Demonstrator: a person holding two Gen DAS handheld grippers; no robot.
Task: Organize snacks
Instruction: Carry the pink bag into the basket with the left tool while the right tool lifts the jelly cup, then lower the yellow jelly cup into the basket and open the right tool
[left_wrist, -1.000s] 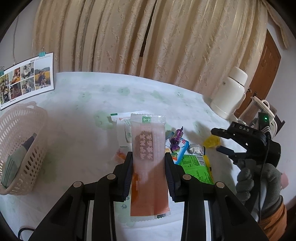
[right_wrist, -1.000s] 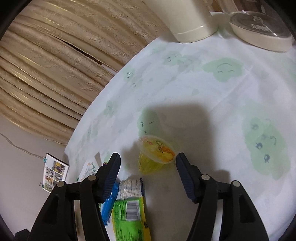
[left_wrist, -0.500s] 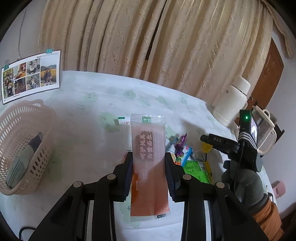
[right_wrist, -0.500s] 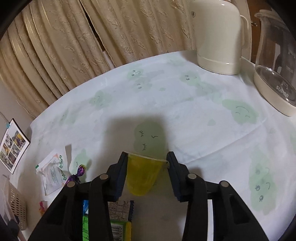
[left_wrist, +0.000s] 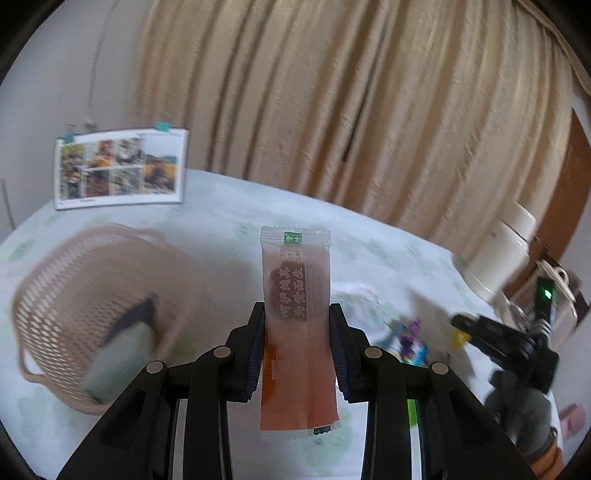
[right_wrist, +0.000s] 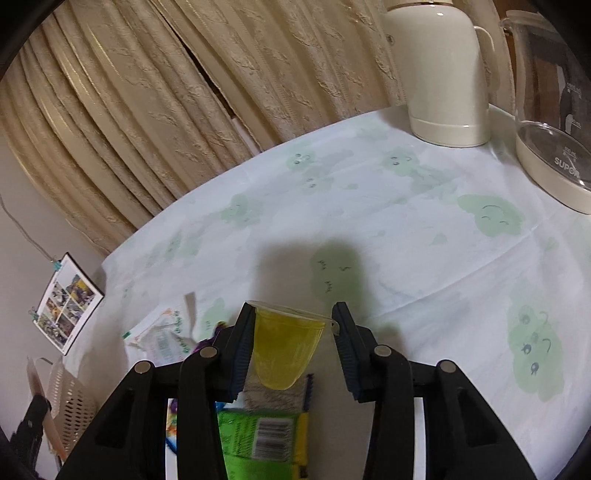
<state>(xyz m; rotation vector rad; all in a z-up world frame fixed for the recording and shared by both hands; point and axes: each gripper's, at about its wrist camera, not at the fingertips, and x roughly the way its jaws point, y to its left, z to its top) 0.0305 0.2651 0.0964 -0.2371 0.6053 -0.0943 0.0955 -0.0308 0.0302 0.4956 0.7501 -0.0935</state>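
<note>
Snack basket (left_wrist: 55, 295), left: one dark packet (left_wrist: 129, 325) inside; left gripper (left_wrist: 297, 332) clamps orange bar (left_wrist: 295, 314), right gripper (right_wrist: 293, 343) yellow jelly cup (right_wrist: 284, 347)

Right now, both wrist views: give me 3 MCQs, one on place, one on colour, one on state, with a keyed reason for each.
1. Where is the basket relative to the orange packet in the left wrist view?
A. left
B. right
C. behind
2. What colour is the jelly cup?
A. red
B. yellow
C. blue
3. What is the left hand-held gripper doing?
A. open, empty
B. resting in the basket
C. shut on the orange packet

Key: 1 A, it sits at frame left. 2 B, translucent yellow, held in the right hand-held gripper. 3 C, both fingers press the packet's sides.
</note>
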